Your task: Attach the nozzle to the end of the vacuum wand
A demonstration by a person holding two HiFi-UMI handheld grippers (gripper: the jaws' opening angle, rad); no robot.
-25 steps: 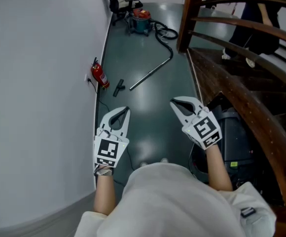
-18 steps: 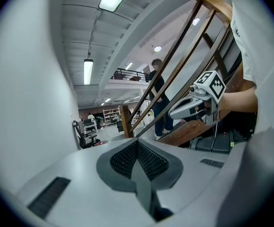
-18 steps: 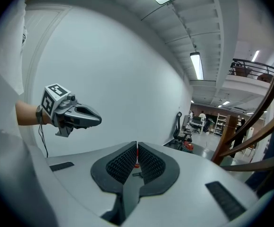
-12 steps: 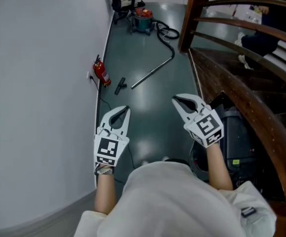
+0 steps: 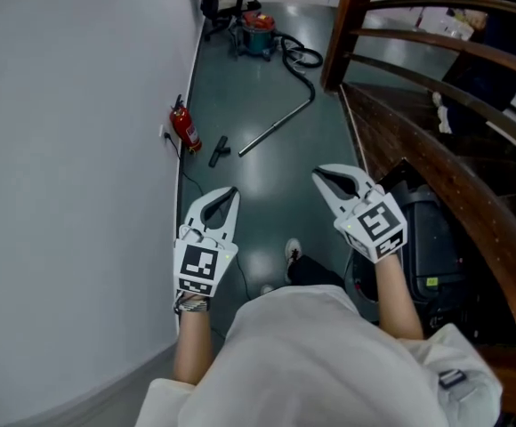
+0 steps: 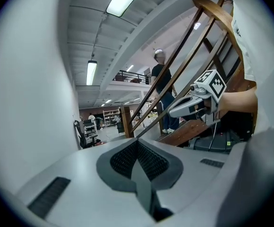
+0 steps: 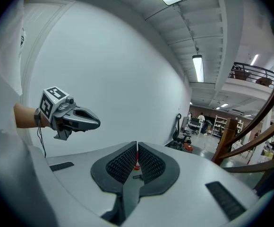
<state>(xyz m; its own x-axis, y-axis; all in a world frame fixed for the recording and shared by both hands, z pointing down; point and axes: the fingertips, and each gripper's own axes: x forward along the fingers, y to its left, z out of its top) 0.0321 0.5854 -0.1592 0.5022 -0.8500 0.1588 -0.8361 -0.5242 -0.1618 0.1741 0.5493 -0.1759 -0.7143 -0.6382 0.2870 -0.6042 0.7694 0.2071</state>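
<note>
**Both claws shut and empty; nozzle and wand on the floor ahead of you**

You hold your left claw and right claw out in front of you, apart, each with its jaws pressed together on nothing and its marker cube facing up. The black nozzle lies on the green floor, near the lower end of the metal vacuum wand and beside the red fire extinguisher. The wand's hose runs to the vacuum canister. A black case sits under the wooden stair rail at your right. Its contents are hidden, and its green label is too small to read.
</note>
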